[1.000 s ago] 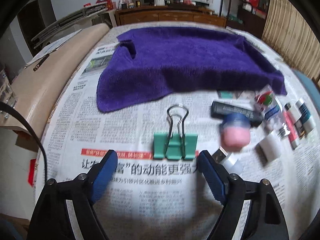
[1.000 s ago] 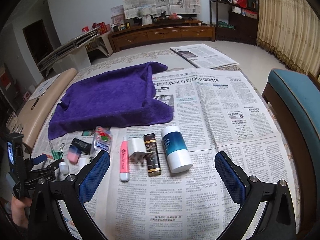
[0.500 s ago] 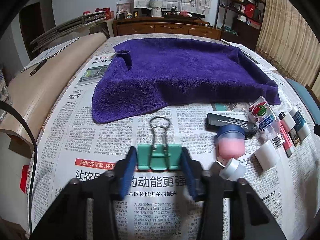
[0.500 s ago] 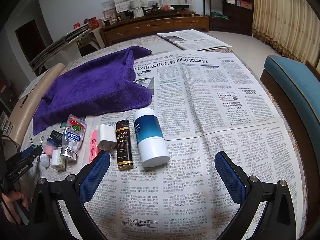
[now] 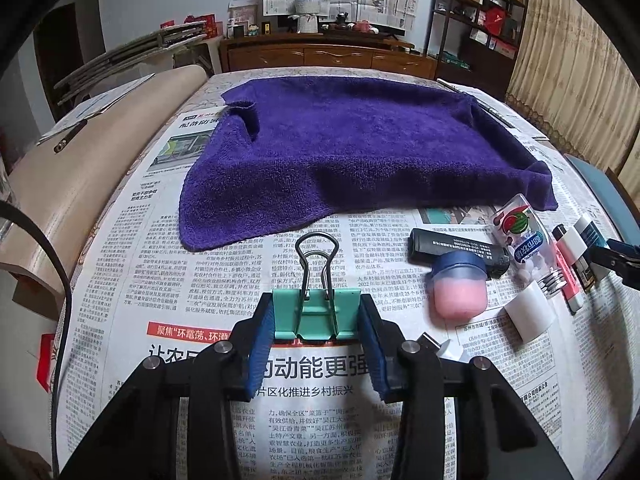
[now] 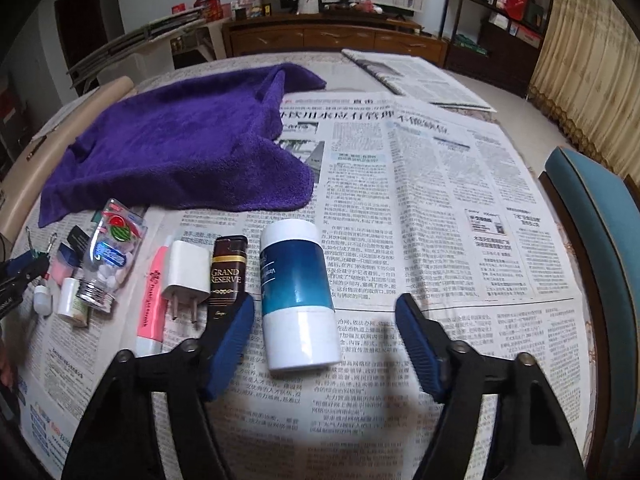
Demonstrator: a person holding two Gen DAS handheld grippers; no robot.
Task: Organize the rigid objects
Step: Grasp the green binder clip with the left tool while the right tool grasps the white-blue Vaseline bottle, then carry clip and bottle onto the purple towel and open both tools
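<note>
The left gripper (image 5: 317,316) has its blue pads pressed against both sides of the green binder clip (image 5: 316,314), which sits on the newspaper (image 5: 200,280) with its wire handles pointing away toward the purple towel (image 5: 360,152). From the left wrist view the clamp is plain; from the right wrist view that clip is only a sliver of wire loops at the far left edge.

The right gripper (image 6: 325,322) stands wide apart and holds nothing — the blue-and-white bottle (image 6: 296,292) lies on its side between its fingers, nearer the left one, and whether that finger touches it I cannot tell. Only the right wrist view shows the row clearly: just left of the bottle a dark "Grand Reserve" lighter (image 6: 227,276), then a white plug charger (image 6: 186,276), a pink tube (image 6: 154,300), and a clear candy bottle (image 6: 110,252) with a watermelon label. In the left wrist view these crowd the right edge, but the pink jar with a blue lid (image 5: 458,288) and the black tube (image 5: 452,246) behind it show far better there. A teal chair (image 6: 600,240) stands at the right.
</note>
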